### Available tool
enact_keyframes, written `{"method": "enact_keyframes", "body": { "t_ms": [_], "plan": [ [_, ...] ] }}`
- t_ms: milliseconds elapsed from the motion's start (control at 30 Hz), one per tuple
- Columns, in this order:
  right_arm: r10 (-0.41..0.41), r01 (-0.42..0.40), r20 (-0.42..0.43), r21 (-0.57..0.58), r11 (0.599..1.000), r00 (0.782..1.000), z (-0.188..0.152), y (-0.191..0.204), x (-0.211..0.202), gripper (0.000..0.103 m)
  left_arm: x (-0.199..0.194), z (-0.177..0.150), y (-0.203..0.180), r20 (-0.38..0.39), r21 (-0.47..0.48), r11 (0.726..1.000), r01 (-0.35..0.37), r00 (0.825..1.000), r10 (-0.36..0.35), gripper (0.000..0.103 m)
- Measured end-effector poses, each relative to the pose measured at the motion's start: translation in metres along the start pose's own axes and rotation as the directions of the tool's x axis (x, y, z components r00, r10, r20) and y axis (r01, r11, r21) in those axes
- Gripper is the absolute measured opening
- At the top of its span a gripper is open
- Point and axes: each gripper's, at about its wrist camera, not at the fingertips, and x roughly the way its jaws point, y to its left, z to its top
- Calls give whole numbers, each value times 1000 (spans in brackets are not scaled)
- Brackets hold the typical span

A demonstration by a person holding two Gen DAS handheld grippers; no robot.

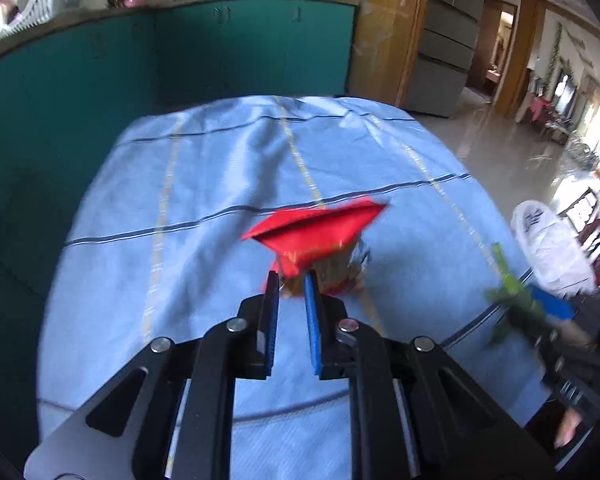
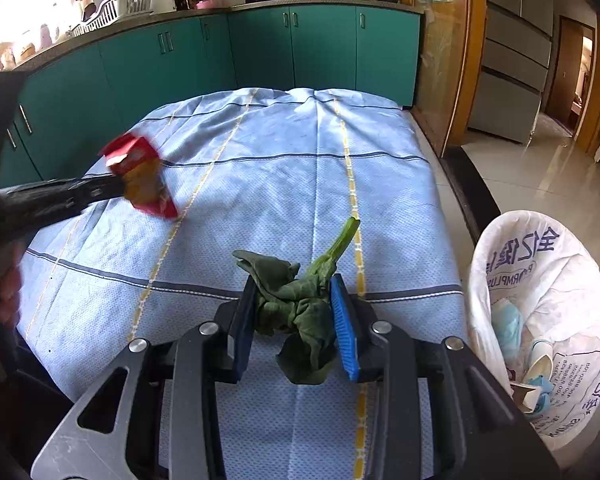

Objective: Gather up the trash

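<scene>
- My left gripper (image 1: 291,286) is clenched on a red snack wrapper (image 1: 320,232), which is held up above the light blue tablecloth (image 1: 204,184). The wrapper is crumpled, bright red on its upper part, with a yellow-brown printed patch near my fingertips.
- My right gripper (image 2: 296,304) is clenched on a wilted green leaf (image 2: 296,312), dark and limp, with a paler stalk sticking up and away from me, over the near right part of the cloth.
- A white trash bag (image 2: 540,320) stands open off the table's right edge, beside my right gripper, with pale blue and white scraps inside.
- The bag carries blue printed characters and some Latin letters, seen reversed through the plastic; I can't read them with any confidence.
- The wrapper is blurred in both views, so its print is unreadable.
- In the left wrist view the leaf and the bag are smeared at the right edge.
</scene>
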Motion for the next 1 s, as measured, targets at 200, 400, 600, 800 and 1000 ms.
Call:
{"method": "enact_keyframes", "body": {
  "t_ms": [200, 400, 600, 800, 1000],
  "plan": [
    [-8, 8, -4, -5, 1000, 1000, 0, 2, 1, 36, -11, -18, -3, -5, 20, 999, 26, 1000, -26, 15],
    [-12, 12, -8, -1, 1000, 1000, 2, 6, 2, 42, -13, -22, -4, -9, 24, 1000, 1, 1000, -1, 35],
    [-49, 49, 30, -21, 999, 998, 6, 15, -1, 69, -12, -23, 5, -16, -8, 1000, -20, 1000, 19, 54],
    [-51, 51, 9, -64, 997, 999, 7, 29, 10, 69, -12, -24, 11, -18, -34, 999, -32, 999, 31, 64],
    [-65, 65, 4, -62, 996, 998, 5, 30, 13, 69, -12, -25, 18, -20, -63, 997, -40, 999, 39, 69]
  ]
}}
